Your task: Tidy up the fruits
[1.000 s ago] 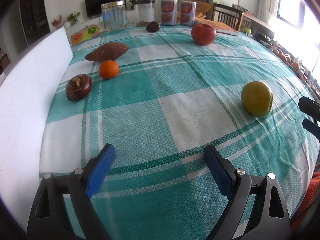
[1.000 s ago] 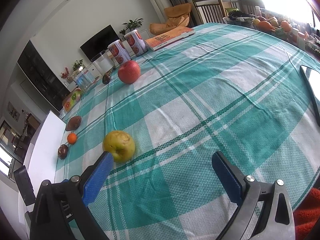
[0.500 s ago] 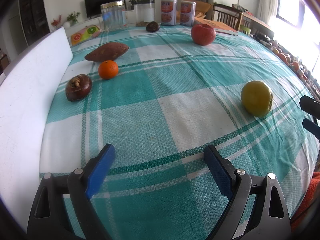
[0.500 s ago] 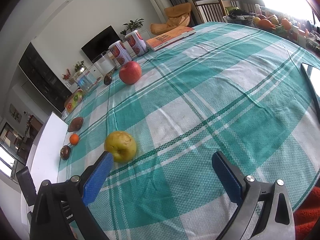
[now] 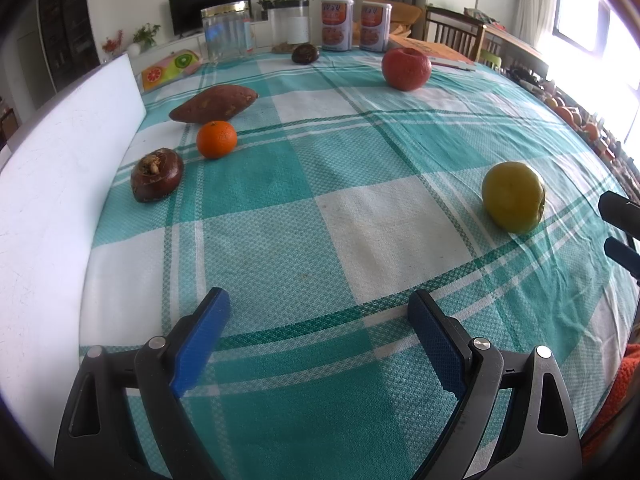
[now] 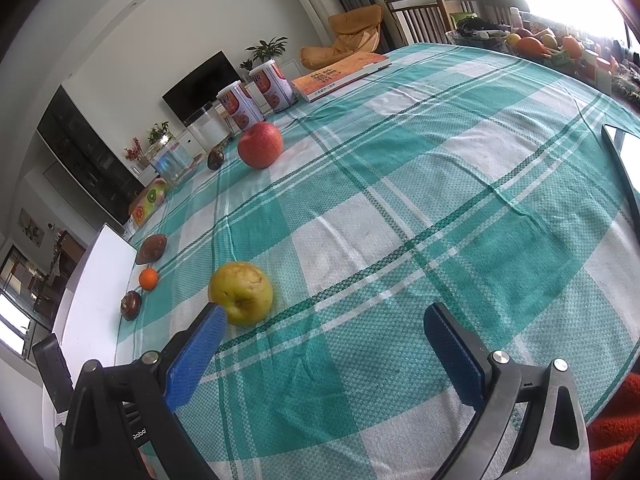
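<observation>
Both grippers hover low over the surface (image 5: 360, 208) with jaws spread wide and nothing between them. The right gripper (image 6: 324, 320) looks to be lining up on the yellow fruit (image 6: 241, 293), which sits just ahead of its left finger, almost touching the blue pad and off to the left of the gap. To take it well, the right gripper likely needs to swing left until the fruit is centred between the pads, then slide forward so they meet its widest part, low enough that the round skin cannot squirt out as they close.

The left gripper (image 5: 320, 312) has bare cloth ahead of it. The chestnut-brown bulb (image 5: 157, 175), the orange (image 5: 216, 139) and the sweet potato (image 5: 214, 103) form a row far ahead and to its left, beside the white board (image 5: 60, 184). The red apple (image 5: 406, 68) lies far ahead to its right, and the yellow fruit is nearer on its right.

Compared with a second ago, the right wrist view has tilted and the yellow fruit appears slightly higher and further right against the left finger; the left wrist view is unchanged
</observation>
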`<action>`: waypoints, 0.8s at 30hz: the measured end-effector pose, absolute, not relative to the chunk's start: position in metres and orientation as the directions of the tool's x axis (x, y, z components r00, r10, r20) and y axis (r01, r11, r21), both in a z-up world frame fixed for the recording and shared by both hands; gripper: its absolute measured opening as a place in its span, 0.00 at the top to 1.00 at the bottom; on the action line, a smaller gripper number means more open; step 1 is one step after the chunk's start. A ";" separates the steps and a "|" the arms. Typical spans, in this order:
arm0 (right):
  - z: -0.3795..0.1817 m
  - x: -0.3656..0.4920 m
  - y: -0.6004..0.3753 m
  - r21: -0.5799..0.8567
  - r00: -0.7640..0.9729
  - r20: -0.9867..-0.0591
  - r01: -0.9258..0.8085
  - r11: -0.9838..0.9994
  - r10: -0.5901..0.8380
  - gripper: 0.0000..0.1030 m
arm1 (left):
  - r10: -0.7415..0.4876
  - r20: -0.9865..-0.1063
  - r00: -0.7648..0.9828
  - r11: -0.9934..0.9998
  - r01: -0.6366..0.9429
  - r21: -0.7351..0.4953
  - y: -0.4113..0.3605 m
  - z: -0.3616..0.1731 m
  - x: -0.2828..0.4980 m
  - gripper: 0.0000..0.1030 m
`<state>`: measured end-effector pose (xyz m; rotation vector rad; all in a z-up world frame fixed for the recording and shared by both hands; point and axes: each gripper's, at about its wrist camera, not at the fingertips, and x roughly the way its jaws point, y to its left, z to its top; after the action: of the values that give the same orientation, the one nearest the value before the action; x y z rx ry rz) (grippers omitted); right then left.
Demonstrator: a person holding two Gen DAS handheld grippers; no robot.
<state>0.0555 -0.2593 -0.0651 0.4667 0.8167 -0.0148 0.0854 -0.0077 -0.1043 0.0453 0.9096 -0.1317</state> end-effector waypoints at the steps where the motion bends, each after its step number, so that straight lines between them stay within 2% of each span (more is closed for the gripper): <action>1: -0.065 0.056 -0.259 0.397 0.690 -0.704 0.190 0.898 0.165 0.04 | -0.095 -0.789 0.607 0.991 0.133 -0.017 -0.008 -0.104 0.085 0.10; 10: -0.065 0.054 -0.262 0.412 0.697 -0.697 0.193 0.890 0.172 0.04 | -0.107 -0.796 0.596 0.989 0.143 -0.026 -0.007 -0.104 0.085 0.11; 16: -0.068 0.055 -0.265 0.431 0.689 -0.700 0.198 0.880 0.188 0.04 | -0.169 -0.789 0.591 0.984 0.139 -0.107 0.007 -0.082 0.090 0.11; 18: -0.069 0.057 -0.264 0.432 0.685 -0.703 0.196 0.880 0.193 0.04 | -0.123 -0.772 0.623 0.992 0.068 -0.103 0.017 -0.069 0.104 0.11; 21: -0.069 0.056 -0.264 0.432 0.687 -0.701 0.194 0.881 0.193 0.04 | 0.021 -0.771 0.636 0.995 -0.092 -0.048 0.036 -0.063 0.130 0.11; 24: -0.069 0.055 -0.266 0.441 0.691 -0.696 0.196 0.876 0.195 0.04 | 0.075 -0.792 0.606 0.984 -0.176 -0.041 0.050 -0.073 0.152 0.13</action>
<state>0.0547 -0.2664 -0.0688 0.5184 0.8176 -0.0005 0.1517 0.0500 -0.0730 -0.1186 0.9084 0.1455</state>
